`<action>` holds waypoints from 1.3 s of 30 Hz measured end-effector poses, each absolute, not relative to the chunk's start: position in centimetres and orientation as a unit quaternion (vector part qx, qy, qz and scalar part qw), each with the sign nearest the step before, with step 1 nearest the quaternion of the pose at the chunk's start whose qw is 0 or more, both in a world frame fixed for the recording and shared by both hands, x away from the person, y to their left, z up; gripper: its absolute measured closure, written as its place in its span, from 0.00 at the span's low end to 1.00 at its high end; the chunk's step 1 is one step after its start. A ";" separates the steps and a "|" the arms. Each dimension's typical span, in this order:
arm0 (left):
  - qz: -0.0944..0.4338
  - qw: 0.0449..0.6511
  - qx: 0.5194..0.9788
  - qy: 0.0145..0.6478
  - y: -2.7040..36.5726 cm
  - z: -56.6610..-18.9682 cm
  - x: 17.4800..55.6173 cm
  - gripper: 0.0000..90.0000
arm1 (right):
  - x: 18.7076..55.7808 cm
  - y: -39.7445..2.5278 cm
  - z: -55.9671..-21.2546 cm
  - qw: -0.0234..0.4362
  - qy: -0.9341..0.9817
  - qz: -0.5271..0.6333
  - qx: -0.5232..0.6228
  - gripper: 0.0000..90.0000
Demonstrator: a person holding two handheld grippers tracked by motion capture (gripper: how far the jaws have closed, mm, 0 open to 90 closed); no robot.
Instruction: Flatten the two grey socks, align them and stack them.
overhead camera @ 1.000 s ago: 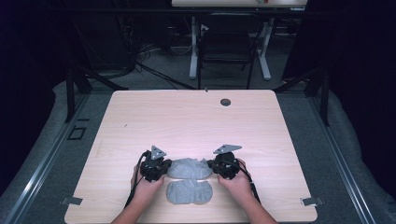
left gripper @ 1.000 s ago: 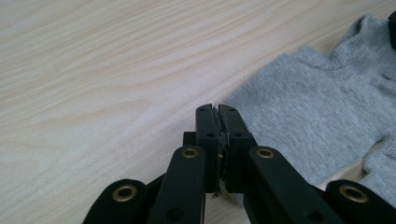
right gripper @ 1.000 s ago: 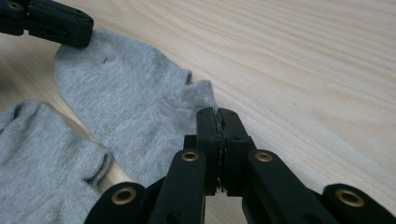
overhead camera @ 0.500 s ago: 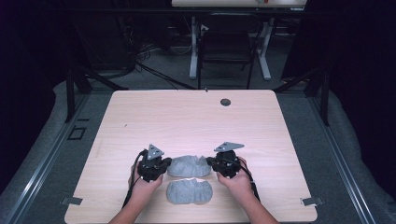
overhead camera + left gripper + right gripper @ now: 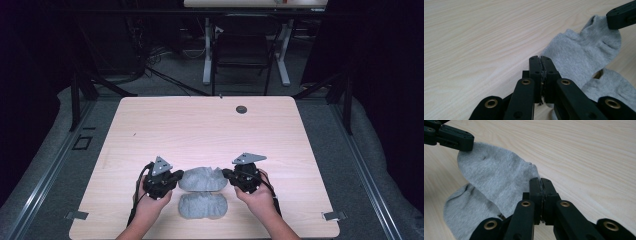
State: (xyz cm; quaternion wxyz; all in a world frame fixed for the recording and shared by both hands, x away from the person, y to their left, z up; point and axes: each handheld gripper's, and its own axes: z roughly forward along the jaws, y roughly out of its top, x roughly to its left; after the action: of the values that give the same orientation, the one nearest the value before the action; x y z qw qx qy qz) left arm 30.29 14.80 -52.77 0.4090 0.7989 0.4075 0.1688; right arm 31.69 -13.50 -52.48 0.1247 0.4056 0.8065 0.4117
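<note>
1. high view: two grey socks lie near the front edge of the wooden table (image 5: 200, 125). the far sock (image 5: 202, 178) stretches between the left gripper (image 5: 176, 179) and the right gripper (image 5: 228, 175), each at one end of it. the near sock (image 5: 202, 205) lies flat just in front of it, between the person's hands.
2. left gripper view: the left gripper (image 5: 540, 59) has its jaws pressed together, pinching the edge of the far sock (image 5: 584, 50). the right gripper's jaw tip (image 5: 621, 16) meets the sock's other end. the near sock (image 5: 610, 83) lies just beside it.
3. right gripper view: the right gripper (image 5: 540, 181) is clamped on the far sock (image 5: 496, 180), jaws closed on its edge. the left gripper (image 5: 451, 137) touches the opposite end. the near sock (image 5: 464, 212) lies below it.
</note>
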 end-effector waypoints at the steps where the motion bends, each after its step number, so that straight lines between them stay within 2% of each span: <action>1: 0.168 0.410 0.800 0.406 14.8 -52.7 30.1 0.99 | 31.5 -13.6 -52.4 0.123 0.808 0.411 0.404 0.98; 25: 0.142 0.408 0.814 0.388 15.5 -53.1 25.4 0.99 | 27.2 -13.6 -52.1 0.101 0.825 0.405 0.382 0.98; 39: 0.132 0.405 0.815 0.393 15.8 -54.2 24.9 0.99 | 26.3 -13.8 -53.3 0.091 0.826 0.401 0.385 0.98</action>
State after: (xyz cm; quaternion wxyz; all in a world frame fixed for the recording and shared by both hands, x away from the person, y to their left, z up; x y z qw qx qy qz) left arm 24.90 15.76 -54.23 0.4051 0.8146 0.3935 0.1323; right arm 26.25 -13.81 -53.33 0.0910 0.3850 0.8263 0.4010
